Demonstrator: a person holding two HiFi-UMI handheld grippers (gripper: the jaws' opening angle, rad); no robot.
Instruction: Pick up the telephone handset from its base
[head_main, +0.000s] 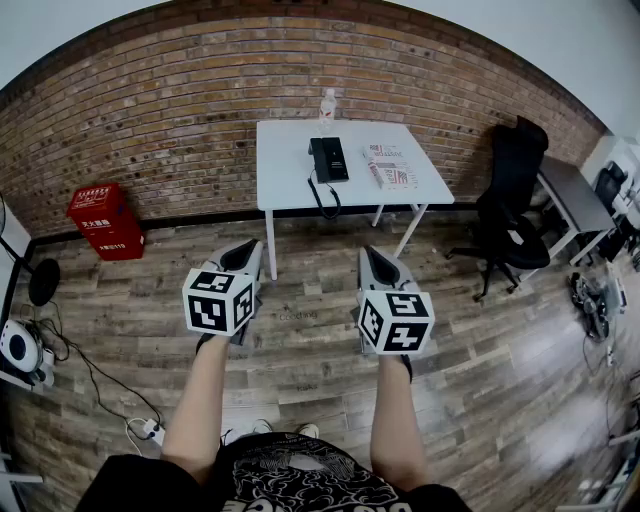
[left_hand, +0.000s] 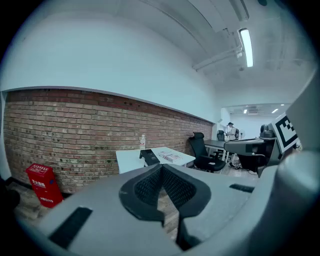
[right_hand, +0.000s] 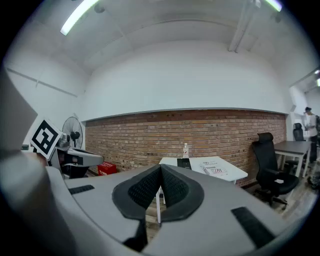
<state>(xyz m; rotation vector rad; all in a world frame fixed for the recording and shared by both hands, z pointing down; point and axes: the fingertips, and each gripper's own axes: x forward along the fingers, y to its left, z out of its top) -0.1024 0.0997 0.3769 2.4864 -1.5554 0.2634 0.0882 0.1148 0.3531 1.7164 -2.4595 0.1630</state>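
A black telephone (head_main: 329, 158) with its handset on the base lies on a white table (head_main: 290, 170) against the brick wall, its cord hanging over the front edge. It also shows far off as the telephone (left_hand: 149, 157) in the left gripper view and the telephone (right_hand: 184, 163) in the right gripper view. My left gripper (head_main: 250, 255) and right gripper (head_main: 372, 260) are held side by side over the wooden floor, well short of the table. Both point toward it with jaws shut and nothing between them, as the left gripper (left_hand: 162, 168) and right gripper (right_hand: 160, 169) show in their own views.
On the table stand a clear bottle (head_main: 327, 103) behind the phone and a stack of printed papers (head_main: 391, 165) to its right. A black office chair (head_main: 510, 205) and a grey desk (head_main: 575, 195) are at the right. A red box (head_main: 106, 220) stands by the wall at left, with a fan (head_main: 42, 281) and cables nearby.
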